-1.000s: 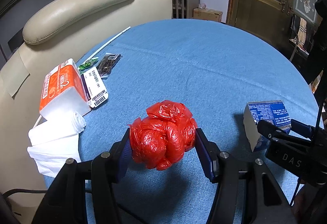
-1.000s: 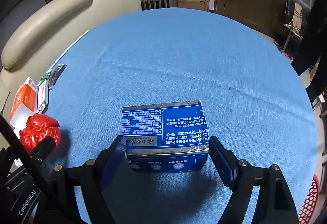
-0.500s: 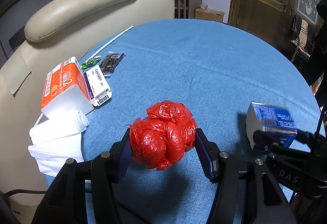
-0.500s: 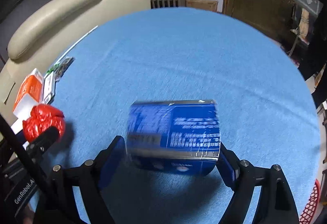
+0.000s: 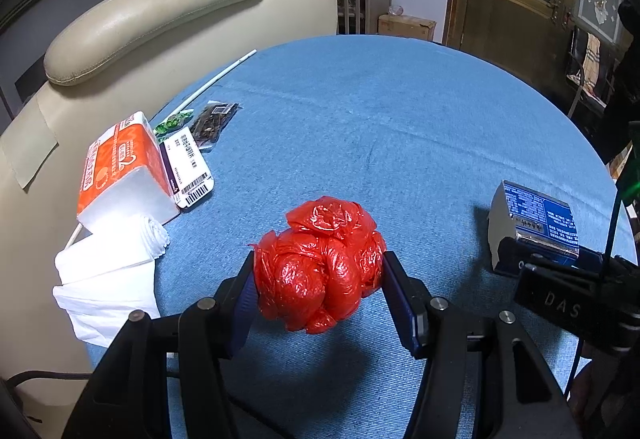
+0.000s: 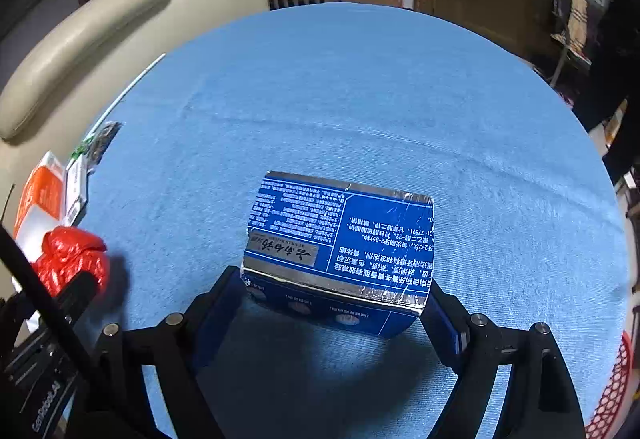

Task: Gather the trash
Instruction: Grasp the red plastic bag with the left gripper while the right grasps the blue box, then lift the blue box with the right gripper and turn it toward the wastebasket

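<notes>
The left gripper [image 5: 318, 279] is clamped on a crumpled red plastic bag [image 5: 320, 263], raised off the blue tablecloth [image 5: 360, 127]. The right gripper [image 6: 336, 303] is clamped on a blue carton [image 6: 340, 239], tilted above the tablecloth. At the cloth's left edge lie an orange tissue pack [image 5: 120, 163] and white tissue [image 5: 108, 279].

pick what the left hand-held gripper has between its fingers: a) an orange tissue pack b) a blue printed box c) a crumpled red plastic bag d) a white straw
c: in the left wrist view the left hand-held gripper has both pads pressed against the crumpled red plastic bag, while the blue printed box sits between the fingers of the right hand-held gripper.
</notes>
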Available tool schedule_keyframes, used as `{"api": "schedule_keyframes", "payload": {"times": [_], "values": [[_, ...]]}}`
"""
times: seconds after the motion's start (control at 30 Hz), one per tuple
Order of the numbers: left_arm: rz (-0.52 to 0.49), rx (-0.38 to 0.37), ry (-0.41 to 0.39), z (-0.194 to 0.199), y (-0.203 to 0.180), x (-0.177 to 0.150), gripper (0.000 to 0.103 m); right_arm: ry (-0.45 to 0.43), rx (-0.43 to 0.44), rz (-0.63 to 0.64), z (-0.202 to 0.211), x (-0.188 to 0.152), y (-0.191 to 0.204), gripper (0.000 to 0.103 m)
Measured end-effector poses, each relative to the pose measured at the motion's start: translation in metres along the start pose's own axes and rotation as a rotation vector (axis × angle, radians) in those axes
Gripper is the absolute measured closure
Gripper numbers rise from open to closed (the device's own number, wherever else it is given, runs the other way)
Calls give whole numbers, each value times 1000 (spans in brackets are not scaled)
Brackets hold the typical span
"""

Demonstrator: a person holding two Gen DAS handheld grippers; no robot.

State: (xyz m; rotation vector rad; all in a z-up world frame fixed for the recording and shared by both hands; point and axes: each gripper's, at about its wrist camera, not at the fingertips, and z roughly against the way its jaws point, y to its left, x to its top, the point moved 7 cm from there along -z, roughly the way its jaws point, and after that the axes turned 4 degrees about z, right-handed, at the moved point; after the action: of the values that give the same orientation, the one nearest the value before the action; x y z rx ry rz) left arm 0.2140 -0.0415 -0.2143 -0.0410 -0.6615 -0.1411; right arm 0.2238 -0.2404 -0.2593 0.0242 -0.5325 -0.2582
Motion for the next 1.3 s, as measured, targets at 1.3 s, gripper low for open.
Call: {"api": "schedule_keyframes", "payload": {"times": [1.3], "values": [[-68,-7,-42,21,-26,-2,42,-144,65,77,80,-37,-40,20]]}}
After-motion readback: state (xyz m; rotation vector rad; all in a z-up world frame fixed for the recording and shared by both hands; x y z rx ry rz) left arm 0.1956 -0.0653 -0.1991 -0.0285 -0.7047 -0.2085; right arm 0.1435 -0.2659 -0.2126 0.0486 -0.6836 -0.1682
